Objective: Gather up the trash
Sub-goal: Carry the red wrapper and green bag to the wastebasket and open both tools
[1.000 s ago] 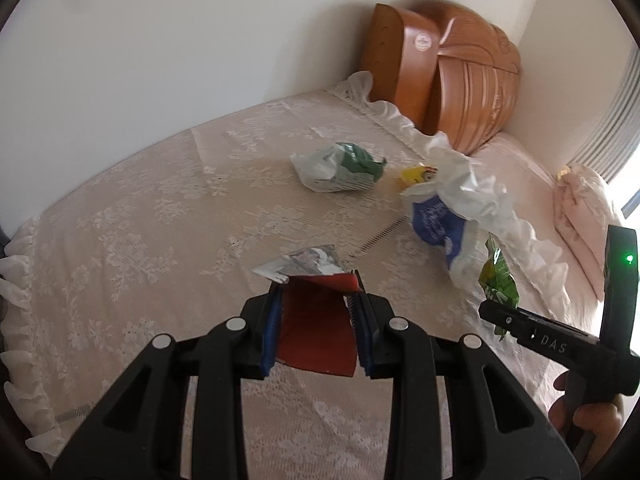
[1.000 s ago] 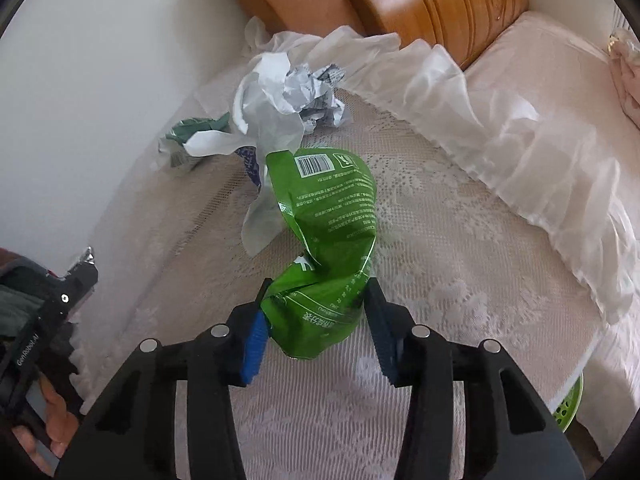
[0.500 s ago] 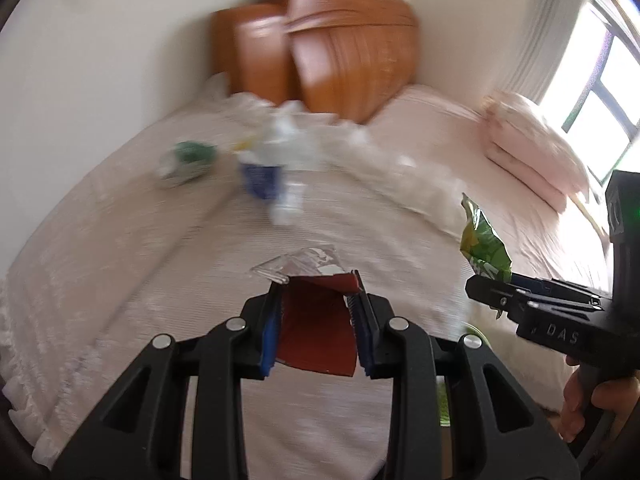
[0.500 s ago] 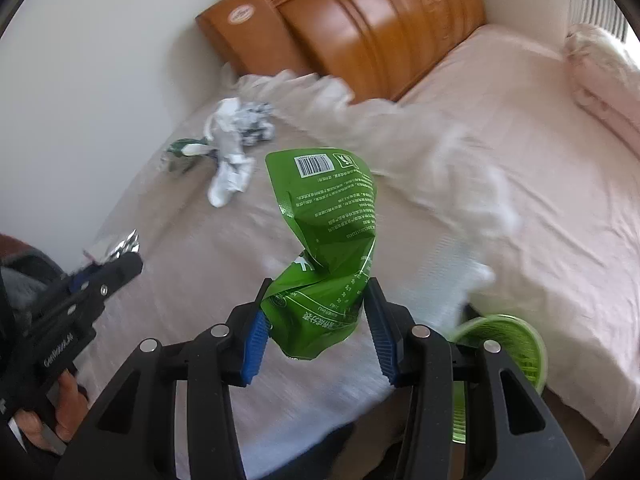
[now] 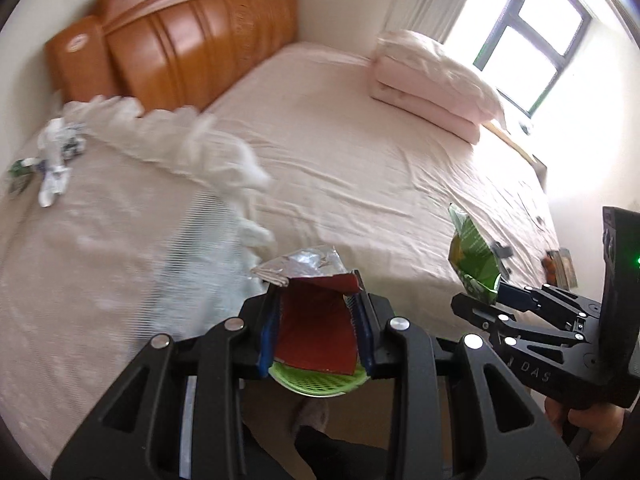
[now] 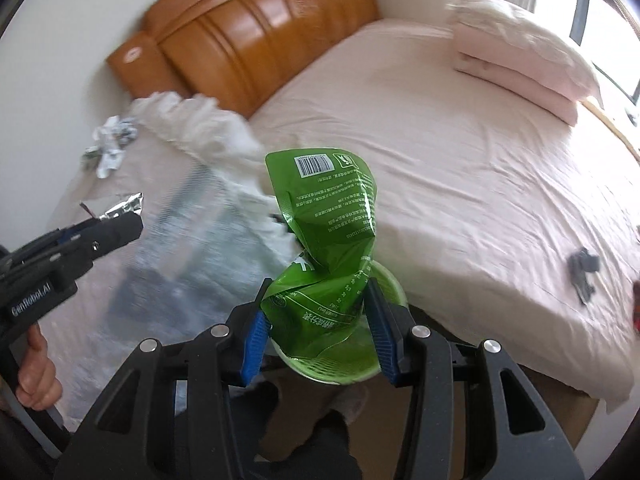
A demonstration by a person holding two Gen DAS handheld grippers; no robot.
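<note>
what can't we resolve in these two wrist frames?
- Green basket: left wrist view, mostly hidden behind the red wrapper and the left gripper; contents unseen.
- Same basket: right wrist view, covered by the green bag in the right gripper.
- Trash pile near the headboard: motion-blurred, items unidentifiable.
- Small items at the bed's far edge: too small.

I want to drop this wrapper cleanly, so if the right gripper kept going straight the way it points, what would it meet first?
Most likely the green basket on the floor beside the bed. It shows just past the right gripper, behind the green wrapper it holds. Depth is unclear, so its rim may come first.
</note>
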